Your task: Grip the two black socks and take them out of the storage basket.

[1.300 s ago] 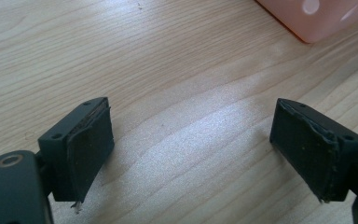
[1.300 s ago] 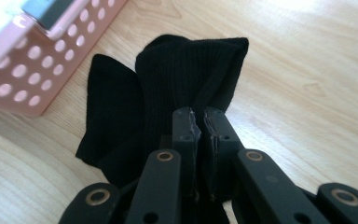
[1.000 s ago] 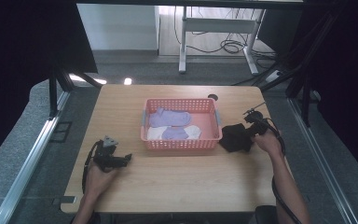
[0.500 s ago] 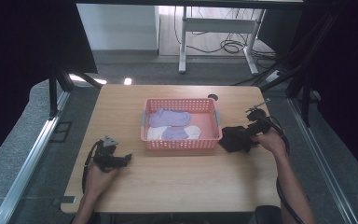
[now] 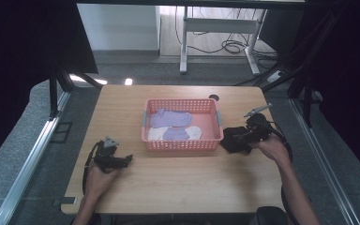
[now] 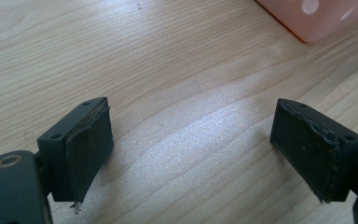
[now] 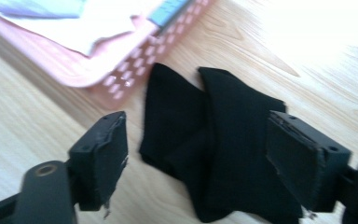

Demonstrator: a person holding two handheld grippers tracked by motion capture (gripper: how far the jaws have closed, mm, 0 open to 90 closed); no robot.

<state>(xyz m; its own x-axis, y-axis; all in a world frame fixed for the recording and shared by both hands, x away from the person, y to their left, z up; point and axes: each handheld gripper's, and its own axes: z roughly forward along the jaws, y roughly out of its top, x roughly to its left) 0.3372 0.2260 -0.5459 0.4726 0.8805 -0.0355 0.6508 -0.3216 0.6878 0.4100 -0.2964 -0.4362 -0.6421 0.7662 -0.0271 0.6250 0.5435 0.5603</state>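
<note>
The black socks (image 7: 223,154) lie flat on the table (image 5: 178,183), just off the right end of the pink basket (image 5: 183,144), with the near edge almost touching the basket's corner. In my right gripper view I read them as two dark pieces side by side and overlapping, their long axis running from the basket's corner back toward me and to the right; the narrower ends point toward the basket. In the high view they are a dark crumpled patch (image 5: 234,138), and I cannot make out toe from cuff there.

My right gripper (image 7: 196,158) sits just above them with its jaws spread wide; they have just been opening, and the socks lie below and between them with neither pad pressing on the cloth, so they are released. In the high view the right hand (image 5: 272,146) is at the table's right side, next to the socks.

Inside the basket lie lilac socks (image 5: 171,118) and a white one (image 5: 193,132).

My left gripper (image 6: 191,154) is low over bare wood near the left front of the table, jaws wide apart with nothing between them.
</note>
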